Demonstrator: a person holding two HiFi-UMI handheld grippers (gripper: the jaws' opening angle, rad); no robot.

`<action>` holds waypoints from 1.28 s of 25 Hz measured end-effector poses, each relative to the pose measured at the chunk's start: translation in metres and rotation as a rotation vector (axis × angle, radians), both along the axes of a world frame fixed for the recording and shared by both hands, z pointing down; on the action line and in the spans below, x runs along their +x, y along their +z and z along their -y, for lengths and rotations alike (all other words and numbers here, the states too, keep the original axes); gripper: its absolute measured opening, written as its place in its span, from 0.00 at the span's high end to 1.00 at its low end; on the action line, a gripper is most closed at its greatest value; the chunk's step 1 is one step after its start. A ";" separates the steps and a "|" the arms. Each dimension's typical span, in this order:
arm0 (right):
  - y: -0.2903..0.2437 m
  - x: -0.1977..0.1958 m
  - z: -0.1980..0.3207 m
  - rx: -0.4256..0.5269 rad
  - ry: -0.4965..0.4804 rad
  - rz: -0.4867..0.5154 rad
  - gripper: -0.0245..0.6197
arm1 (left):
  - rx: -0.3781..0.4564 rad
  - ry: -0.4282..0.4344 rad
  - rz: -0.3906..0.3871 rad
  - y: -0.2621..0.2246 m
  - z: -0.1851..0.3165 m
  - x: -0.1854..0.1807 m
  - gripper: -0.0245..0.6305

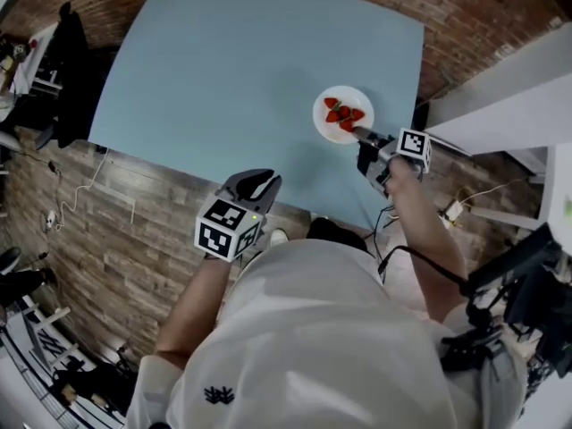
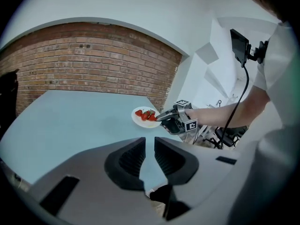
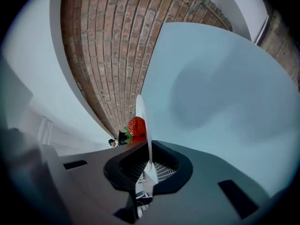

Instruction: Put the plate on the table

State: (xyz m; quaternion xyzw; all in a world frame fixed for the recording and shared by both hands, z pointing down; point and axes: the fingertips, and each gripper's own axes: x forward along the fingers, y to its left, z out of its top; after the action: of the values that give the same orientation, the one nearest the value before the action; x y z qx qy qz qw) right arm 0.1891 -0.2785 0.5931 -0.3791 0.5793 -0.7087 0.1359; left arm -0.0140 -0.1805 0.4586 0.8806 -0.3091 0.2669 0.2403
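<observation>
R gripper [image 1: 357, 133] jaws clamped, L gripper [image 1: 257, 181] jaws apart

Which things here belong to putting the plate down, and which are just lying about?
Job: round white plate of red strawberries; right tool clamped on its rim; light blue table.
Bystanders: empty left tool; white cable on wood-plank floor.

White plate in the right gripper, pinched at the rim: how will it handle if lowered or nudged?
Probably stiff: the plate holds its shape though the right gripper pinches only one edge. Likely slippery: the thin, smooth rim could pivot between the jaws. The strawberries sit loose, so a tilt may roll them off.
</observation>
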 end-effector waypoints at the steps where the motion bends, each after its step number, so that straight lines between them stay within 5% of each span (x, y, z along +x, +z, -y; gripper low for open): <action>1: 0.005 0.002 0.009 -0.012 -0.003 0.003 0.93 | -0.005 -0.008 0.006 0.000 0.005 0.003 0.87; 20: 0.086 0.024 0.074 -0.168 -0.036 -0.013 0.93 | -0.059 -0.118 0.028 0.009 0.031 0.042 0.87; 32: 0.096 0.031 0.074 -0.172 -0.051 -0.131 0.92 | -0.079 -0.083 0.042 0.013 0.032 0.050 0.87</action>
State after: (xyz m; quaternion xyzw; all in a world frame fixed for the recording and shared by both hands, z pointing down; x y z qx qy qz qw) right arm 0.2199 -0.3523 0.6892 -0.4198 0.5336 -0.7327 0.0466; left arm 0.0364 -0.2120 0.4714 0.8509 -0.3398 0.2873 0.2792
